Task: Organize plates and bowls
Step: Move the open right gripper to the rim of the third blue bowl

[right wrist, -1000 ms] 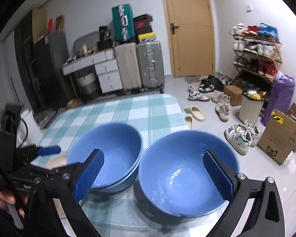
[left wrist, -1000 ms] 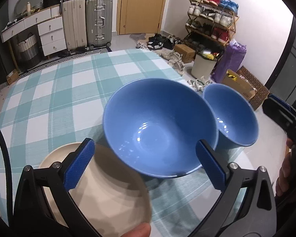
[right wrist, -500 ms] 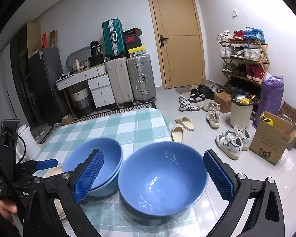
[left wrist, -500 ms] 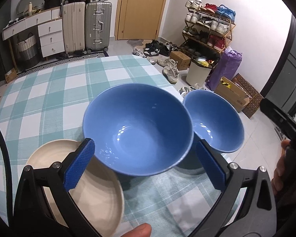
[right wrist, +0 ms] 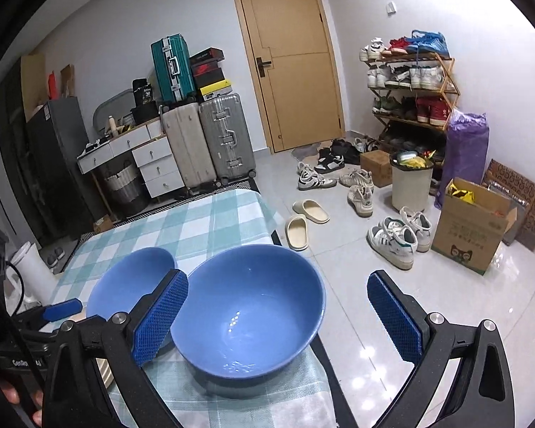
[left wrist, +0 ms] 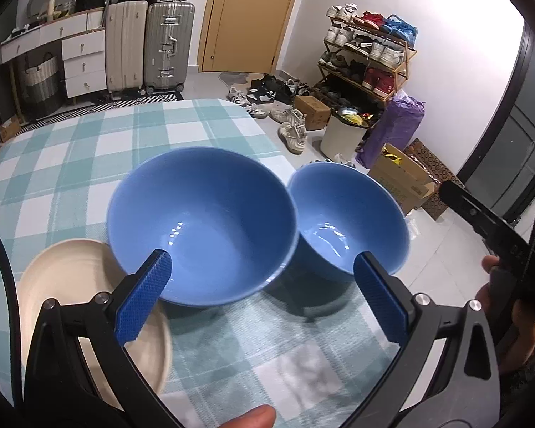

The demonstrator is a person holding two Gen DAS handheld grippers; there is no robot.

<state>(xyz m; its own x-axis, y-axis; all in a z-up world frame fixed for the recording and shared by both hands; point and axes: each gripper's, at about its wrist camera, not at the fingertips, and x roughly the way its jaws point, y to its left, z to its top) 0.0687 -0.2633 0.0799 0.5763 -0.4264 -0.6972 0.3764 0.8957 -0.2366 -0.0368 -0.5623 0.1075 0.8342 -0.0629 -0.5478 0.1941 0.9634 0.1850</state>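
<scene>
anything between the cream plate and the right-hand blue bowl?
Yes: the other blue bowl, seen in the left wrist view, sits between the cream plate and the right-hand blue bowl.

Two blue bowls sit side by side on the checked worktop [left wrist: 89,149]: the larger bowl [left wrist: 201,228] and, touching its rim, the smaller bowl [left wrist: 346,221]. A cream plate [left wrist: 64,278] lies near the large bowl's left. The left hand-held gripper [left wrist: 260,296] hovers before them, jaws spread wide and empty.

Table covered with a teal-and-white checked cloth [left wrist: 89,149], its right edge bordering the tiled floor. Resting on the cloth: a stack of blue bowls [left wrist: 203,224], a single blue bowl [left wrist: 349,221] just beside it toward the table edge, and a cream plate [left wrist: 71,285] at the stack's near left.
</scene>
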